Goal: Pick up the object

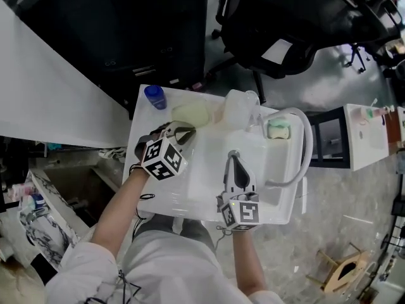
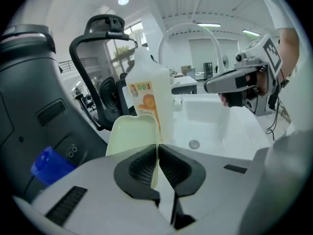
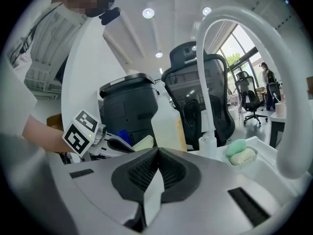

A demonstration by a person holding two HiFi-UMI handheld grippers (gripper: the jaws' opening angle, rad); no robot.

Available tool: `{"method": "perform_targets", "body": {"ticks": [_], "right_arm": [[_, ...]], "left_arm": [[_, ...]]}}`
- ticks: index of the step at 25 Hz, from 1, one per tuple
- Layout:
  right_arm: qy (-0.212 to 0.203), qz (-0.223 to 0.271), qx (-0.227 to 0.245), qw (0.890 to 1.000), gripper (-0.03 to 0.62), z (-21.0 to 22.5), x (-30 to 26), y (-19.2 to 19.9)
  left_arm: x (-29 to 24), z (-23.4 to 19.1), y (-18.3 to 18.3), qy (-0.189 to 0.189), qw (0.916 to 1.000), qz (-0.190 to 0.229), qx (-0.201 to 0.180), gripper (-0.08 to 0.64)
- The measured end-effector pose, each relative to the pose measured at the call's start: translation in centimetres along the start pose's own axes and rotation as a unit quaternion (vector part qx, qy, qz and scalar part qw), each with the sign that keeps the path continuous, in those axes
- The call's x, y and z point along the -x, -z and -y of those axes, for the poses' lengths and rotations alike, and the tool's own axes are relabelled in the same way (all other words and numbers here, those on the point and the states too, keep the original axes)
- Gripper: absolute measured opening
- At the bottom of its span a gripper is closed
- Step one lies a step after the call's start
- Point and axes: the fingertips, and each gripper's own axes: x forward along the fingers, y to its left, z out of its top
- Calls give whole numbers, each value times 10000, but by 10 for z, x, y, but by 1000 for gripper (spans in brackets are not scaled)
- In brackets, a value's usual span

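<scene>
left tool (image 2: pixel 157 153) at lower centre is clamped on the pale yellow tray's (image 2: pixel 131 137) edge; right tool (image 3: pixel 157 156), jaws together and empty, hangs over the white sink (image 1: pixel 204 181).

My left gripper (image 1: pixel 185 132): grey shell, black ribbed pads (image 2: pixel 141 165), black-and-white marker cube (image 1: pixel 163 158).
My right gripper (image 1: pixel 233 156): same.
My shirt (image 1: pixel 164 265): white.
Wrist cable (image 1: pixel 146 197): thin, black.

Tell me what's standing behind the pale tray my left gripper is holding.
A translucent jug with an orange label stands right behind the pale tray, with a black chair beyond it. The tray covers the jug's lower part, so whether they touch cannot be seen.
</scene>
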Motion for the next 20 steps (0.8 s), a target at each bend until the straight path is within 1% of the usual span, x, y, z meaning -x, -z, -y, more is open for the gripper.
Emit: {"method": "perform_targets", "body": {"ticks": [2,4,6,8,11,14,20], "right_arm": [[-135,133,92,9998,8,-8,8,-11],[-164,252,213,9993,8,-13,15,-21],[-139,346,244,9990,8,-17,20,-31],[-179,424,283,9985,8,-24,26,-41],[-316,552,424,9971,8,-37,36,-58],[-296,692,540,9957,8,-47,46,-73],[-254,845,514,9948,8,-54,65,-96]], "left_arm": [[22,3,-12,-154,9994,276,152,35],[45,5,-24,-276,9968,633,406,35],[69,7,-34,-405,9922,959,691,35],[93,8,-42,-586,9870,1212,875,35],[129,6,-52,-925,9778,1565,1044,35],[162,3,-56,-1251,9674,1838,1210,34],[223,-4,-64,-1803,9455,2319,1406,35]]}}
